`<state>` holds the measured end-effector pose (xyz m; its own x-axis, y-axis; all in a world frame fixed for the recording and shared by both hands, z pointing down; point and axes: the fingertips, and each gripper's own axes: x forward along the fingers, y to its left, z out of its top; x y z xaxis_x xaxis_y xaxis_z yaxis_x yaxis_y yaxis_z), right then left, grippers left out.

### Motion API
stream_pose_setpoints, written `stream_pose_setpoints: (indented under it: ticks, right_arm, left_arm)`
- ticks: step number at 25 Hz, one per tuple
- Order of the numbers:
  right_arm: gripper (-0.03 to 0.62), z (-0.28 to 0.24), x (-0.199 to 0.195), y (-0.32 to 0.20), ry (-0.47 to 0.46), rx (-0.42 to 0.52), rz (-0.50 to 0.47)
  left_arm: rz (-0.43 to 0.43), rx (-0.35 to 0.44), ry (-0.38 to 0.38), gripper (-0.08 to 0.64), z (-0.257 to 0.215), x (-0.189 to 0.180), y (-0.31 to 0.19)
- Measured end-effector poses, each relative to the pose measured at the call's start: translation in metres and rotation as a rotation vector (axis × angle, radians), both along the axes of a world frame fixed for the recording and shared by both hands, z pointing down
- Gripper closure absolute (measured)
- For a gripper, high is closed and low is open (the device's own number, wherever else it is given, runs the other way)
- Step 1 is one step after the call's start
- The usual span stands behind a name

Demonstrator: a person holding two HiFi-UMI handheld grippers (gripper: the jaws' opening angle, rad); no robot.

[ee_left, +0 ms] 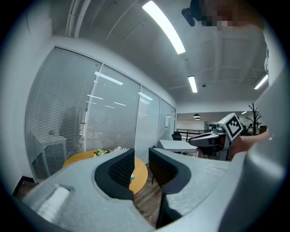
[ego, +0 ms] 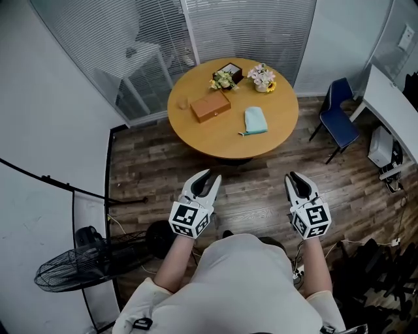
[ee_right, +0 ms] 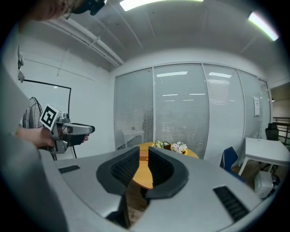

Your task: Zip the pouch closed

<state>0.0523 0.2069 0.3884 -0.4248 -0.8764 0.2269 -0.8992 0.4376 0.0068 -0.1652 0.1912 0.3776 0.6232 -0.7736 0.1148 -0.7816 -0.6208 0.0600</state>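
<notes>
Head view | left tool (ego: 211,175), right tool (ego: 292,177) forward, jaws ajar

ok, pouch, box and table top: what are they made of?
Pouch: soft cloth by the look, matte pale teal, lies limp, flat. Box: brown, faint sheen; leather or wood, can't tell. Table: wood or laminate, smooth light-brown top.

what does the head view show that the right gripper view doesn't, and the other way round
Only the head view: the teal pouch lying flat and untouched, the floor fan, and the right gripper seen from above. Only the right gripper view: the ceiling lights, and that gripper's own jaws slightly apart with nothing between them. Both: the round table, the flowers, the blue chair and the left gripper.
</notes>
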Motion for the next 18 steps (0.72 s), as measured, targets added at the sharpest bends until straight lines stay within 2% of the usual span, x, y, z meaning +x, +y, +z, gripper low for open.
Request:
stream_pose_setpoints:
  ticks: [11, 18]
  right_arm:
    - [0.545, 0.014, -0.024, 0.004, -0.001, -0.025, 0.004]
    - [0.545, 0.023, -0.020, -0.019, -0.002, -0.044, -0.014]
  left_arm:
    - [0.026, -0.021, 0.015, 0.465, 0.007, -0.019, -0.002]
    - [0.015, -0.040, 0.022, 0.463, 0.014, -0.016, -0.023]
